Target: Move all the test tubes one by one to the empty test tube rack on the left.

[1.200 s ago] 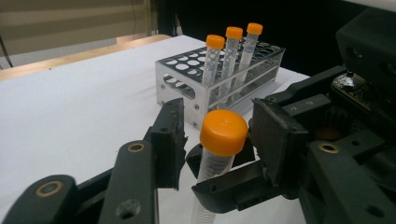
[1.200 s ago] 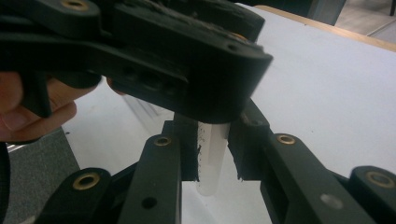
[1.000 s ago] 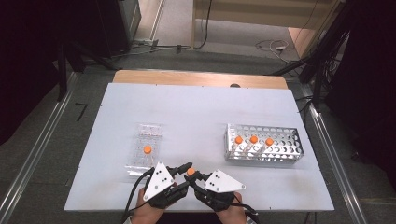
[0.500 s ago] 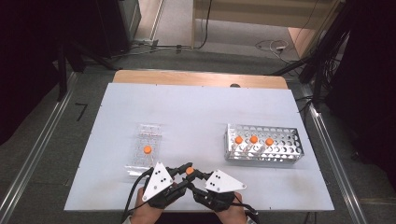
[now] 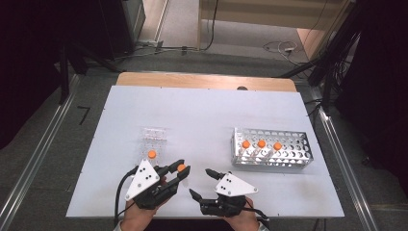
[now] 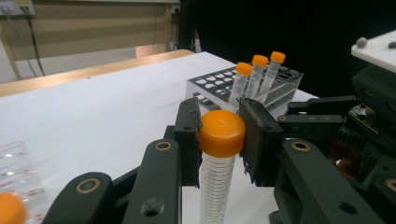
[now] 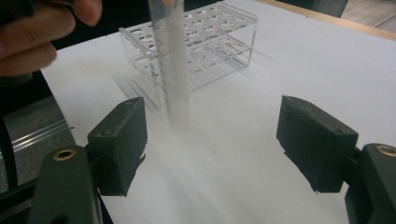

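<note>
A clear graduated tube with an orange cap [image 6: 222, 133] hangs upright from my left gripper [image 6: 219, 140], whose jaws are shut on the cap. In the high view that left gripper [image 5: 180, 169] sits near the table's front edge, with the cap [image 5: 181, 167] between its tips. Just to its right, my right gripper [image 5: 199, 181] has just been opening its jaws, and they stand wide with nothing between them. In the right gripper view the blurred tube [image 7: 170, 70] hangs ahead of the open right gripper [image 7: 210, 140], apart from both pads.
A clear plastic rack [image 5: 154, 137] with one orange-capped tube [image 5: 152, 154] stands just beyond the left gripper. A metal rack [image 5: 288, 154] at the right holds three orange-capped tubes [image 5: 261, 144]. The white table [image 5: 202, 110] has bare room across its middle and back.
The right gripper's jaws opened and let go of the tube. The left gripper moved left and a little up with the tube hanging from its jaws.
</note>
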Action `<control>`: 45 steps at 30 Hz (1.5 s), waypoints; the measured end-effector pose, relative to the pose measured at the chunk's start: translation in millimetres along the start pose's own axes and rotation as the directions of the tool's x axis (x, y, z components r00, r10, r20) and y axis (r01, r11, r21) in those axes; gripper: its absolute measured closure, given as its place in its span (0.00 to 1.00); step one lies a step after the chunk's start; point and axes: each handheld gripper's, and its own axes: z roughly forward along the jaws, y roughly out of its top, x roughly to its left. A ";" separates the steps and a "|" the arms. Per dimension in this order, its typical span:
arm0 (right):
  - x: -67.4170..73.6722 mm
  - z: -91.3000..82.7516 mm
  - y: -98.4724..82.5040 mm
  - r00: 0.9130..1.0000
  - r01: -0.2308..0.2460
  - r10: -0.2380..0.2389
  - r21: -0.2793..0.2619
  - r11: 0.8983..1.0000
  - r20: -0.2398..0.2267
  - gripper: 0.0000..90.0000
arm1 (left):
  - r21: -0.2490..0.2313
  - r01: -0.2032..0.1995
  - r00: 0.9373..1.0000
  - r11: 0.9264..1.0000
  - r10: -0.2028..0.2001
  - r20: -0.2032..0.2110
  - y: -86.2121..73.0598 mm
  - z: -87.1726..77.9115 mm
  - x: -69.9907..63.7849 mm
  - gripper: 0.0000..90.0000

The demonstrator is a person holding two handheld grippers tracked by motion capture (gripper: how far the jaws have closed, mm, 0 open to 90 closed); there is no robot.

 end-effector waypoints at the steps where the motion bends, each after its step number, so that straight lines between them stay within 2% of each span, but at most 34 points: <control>1: -0.9 -0.5 -0.2 1.000 -0.003 0.003 0.002 1.000 0.004 0.25 | -0.001 0.005 1.000 1.000 -0.005 -0.008 0.9 -2.1 2.5 0.77; 8: -8.5 -5.7 -2.1 1.000 -0.014 0.014 0.003 1.000 0.027 0.25 | -0.020 0.034 0.998 0.999 -0.035 -0.043 6.0 -16.5 17.9 0.77; 15: -10.0 -6.9 -3.0 0.999 -0.019 0.019 0.004 1.000 0.031 0.25 | -0.040 0.045 0.996 0.998 -0.048 -0.071 11.0 -28.5 29.0 0.77; 26: -11.9 -7.8 -3.4 0.999 -0.023 0.023 0.001 1.000 0.039 0.25 | -0.076 0.073 0.988 0.994 -0.083 -0.130 18.0 -44.6 49.6 0.77; 38: -12.3 -8.6 -3.5 0.999 -0.028 0.028 0.000 1.000 0.042 0.25 | -0.060 0.073 0.983 0.996 -0.082 -0.167 19.3 -49.7 59.6 0.77; 45: -12.4 -8.8 -3.5 0.999 -0.030 0.030 -0.001 1.000 0.042 0.25 | -0.051 0.072 0.977 0.996 -0.080 -0.200 18.1 -51.3 67.0 0.77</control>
